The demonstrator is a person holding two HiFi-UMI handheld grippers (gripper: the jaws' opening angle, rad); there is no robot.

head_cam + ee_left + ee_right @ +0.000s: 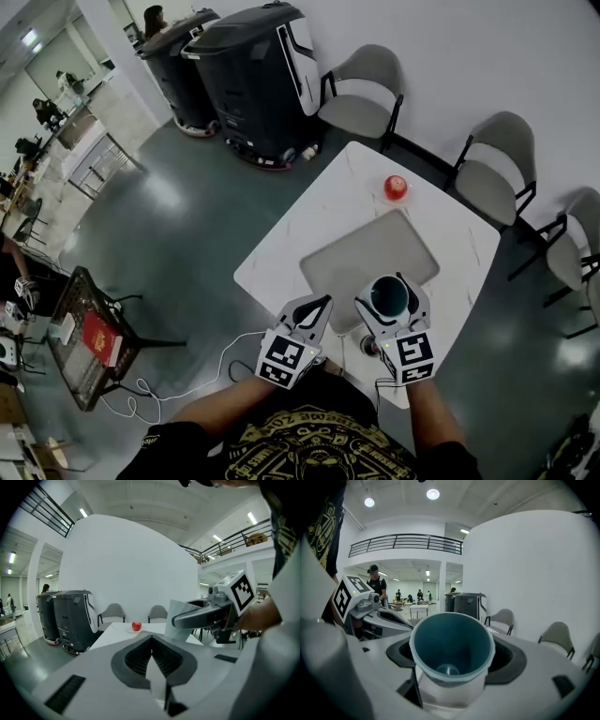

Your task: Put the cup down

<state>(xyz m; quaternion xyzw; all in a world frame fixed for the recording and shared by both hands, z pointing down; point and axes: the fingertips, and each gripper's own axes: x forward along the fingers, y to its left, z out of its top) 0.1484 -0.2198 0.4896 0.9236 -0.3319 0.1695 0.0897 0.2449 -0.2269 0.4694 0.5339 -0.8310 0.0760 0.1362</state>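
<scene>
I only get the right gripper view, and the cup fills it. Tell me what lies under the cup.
Observer: In the head view the cup, held in the right gripper, is over the near edge of a grey mat on the white table.
Operator: Name anything else on that table.
Observer: A red apple sits past the mat's far edge.
Operator: Report the left gripper's jaws.
Observer: The left gripper is shut, with nothing between its jaws.
</scene>
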